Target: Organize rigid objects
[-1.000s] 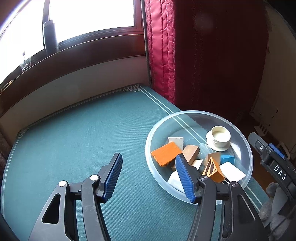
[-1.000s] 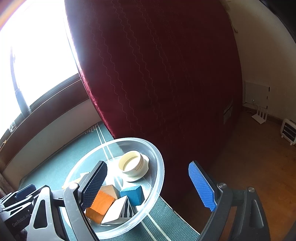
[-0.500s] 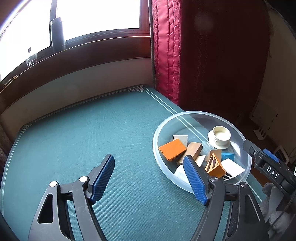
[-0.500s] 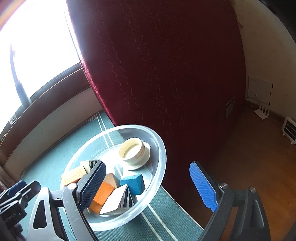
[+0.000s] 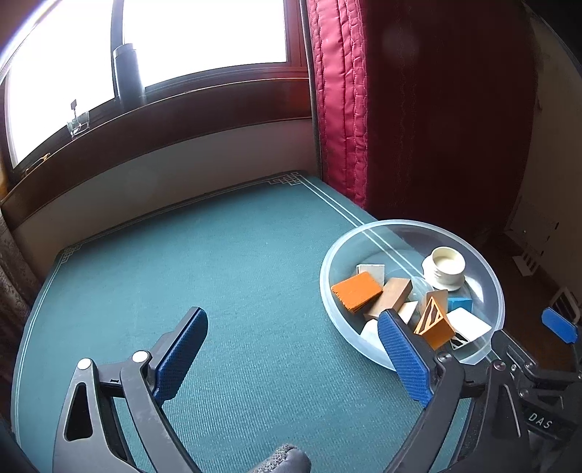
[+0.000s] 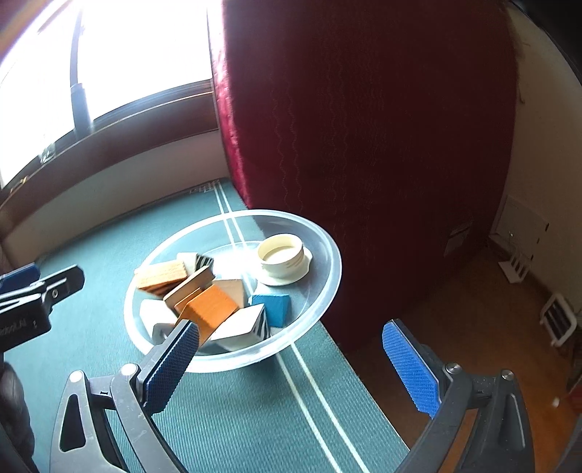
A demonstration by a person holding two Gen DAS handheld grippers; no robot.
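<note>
A: What is seen of the room?
B: A green surface (image 5: 225, 276) is set below a window (image 5: 203, 36), beside a red curtain (image 6: 363, 127).
A: And the tongs?
B: Left tongs (image 5: 291, 349) and right tongs (image 6: 291, 367) are being spread; nothing is held.
A: The objects?
B: Blocks (image 6: 209, 309), perhaps wooden, are piled in a clear bowl (image 5: 494, 291).

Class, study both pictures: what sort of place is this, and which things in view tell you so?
Probably a room in a home: a green cloth-covered table beneath a wooden-framed window, a red quilted curtain, and a clear bowl of small blocks.
</note>
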